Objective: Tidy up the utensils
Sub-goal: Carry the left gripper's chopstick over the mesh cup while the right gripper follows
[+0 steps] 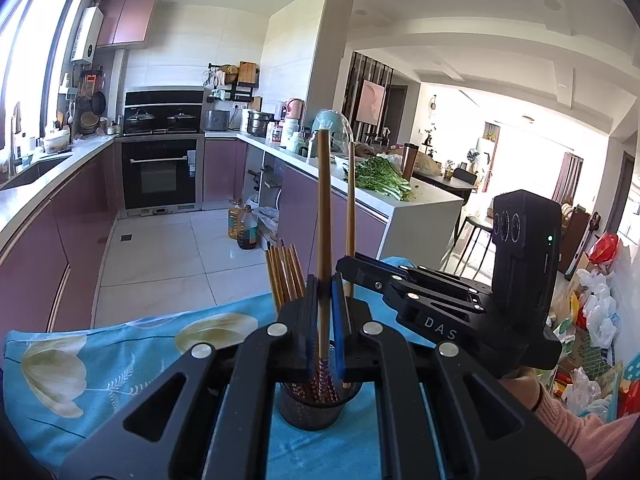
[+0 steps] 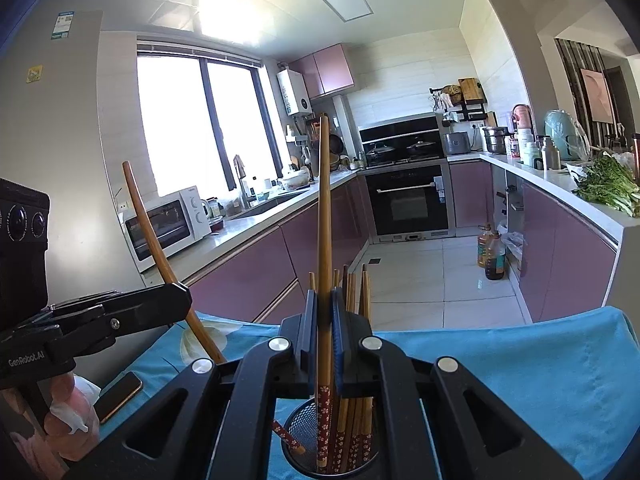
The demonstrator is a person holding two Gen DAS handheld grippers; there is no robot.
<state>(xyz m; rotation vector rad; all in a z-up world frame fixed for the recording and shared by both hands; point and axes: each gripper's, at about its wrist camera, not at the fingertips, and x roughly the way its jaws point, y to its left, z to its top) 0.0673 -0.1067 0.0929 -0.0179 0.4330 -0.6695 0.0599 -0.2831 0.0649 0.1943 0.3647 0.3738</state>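
Note:
A black mesh holder stands on the blue flowered cloth right under both grippers. Several brown chopsticks with red flowered ends stand in it. My left gripper is shut on one upright chopstick whose patterned end reaches down into the holder. My right gripper is shut on another upright chopstick, also ending in the holder. Each gripper shows in the other's view: the right gripper with its stick, the left gripper with its stick.
A phone lies on the cloth at the left, near a hand holding a tissue. Beyond the table's far edge are the tiled floor, oil bottles, purple cabinets and a counter with greens.

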